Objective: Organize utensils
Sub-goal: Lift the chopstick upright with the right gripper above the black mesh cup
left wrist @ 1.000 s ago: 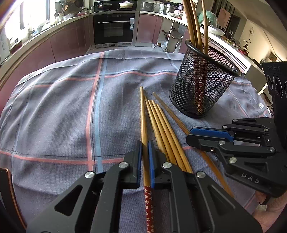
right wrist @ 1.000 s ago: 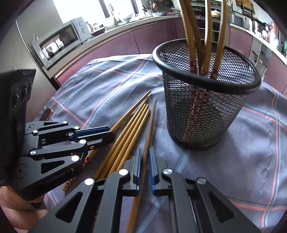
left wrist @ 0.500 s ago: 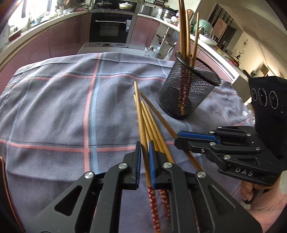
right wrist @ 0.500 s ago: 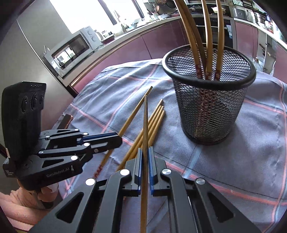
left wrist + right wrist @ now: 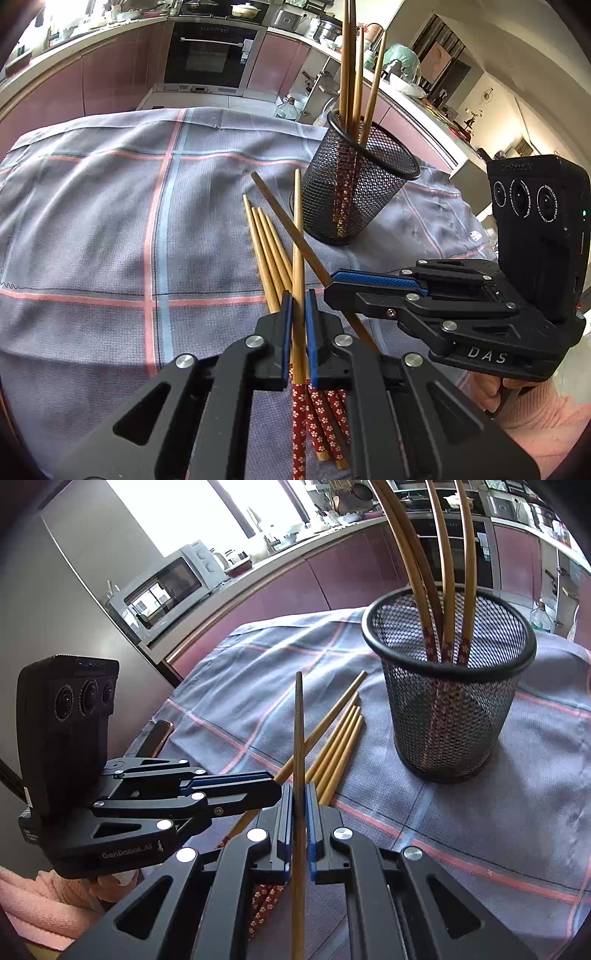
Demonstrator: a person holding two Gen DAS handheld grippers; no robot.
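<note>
A black mesh cup stands on the checked cloth with several chopsticks upright in it. Three more chopsticks lie side by side on the cloth beside it. My left gripper is shut on one chopstick, whose thin tip rises off the cloth toward the cup. My right gripper is shut on another chopstick, also tilted up. In each view the other gripper shows from the side, the right gripper and the left gripper, and the two held sticks cross.
The grey cloth with pink and blue stripes covers the table. A dark flat object lies at the cloth's left edge. Kitchen counters, an oven and a microwave stand behind. Hands in pink sleeves hold the grippers.
Both held chopsticks have come up off the cloth, tips raised, leaving the rest of the bundle lying. The left gripper has drawn back a little from the cup.
</note>
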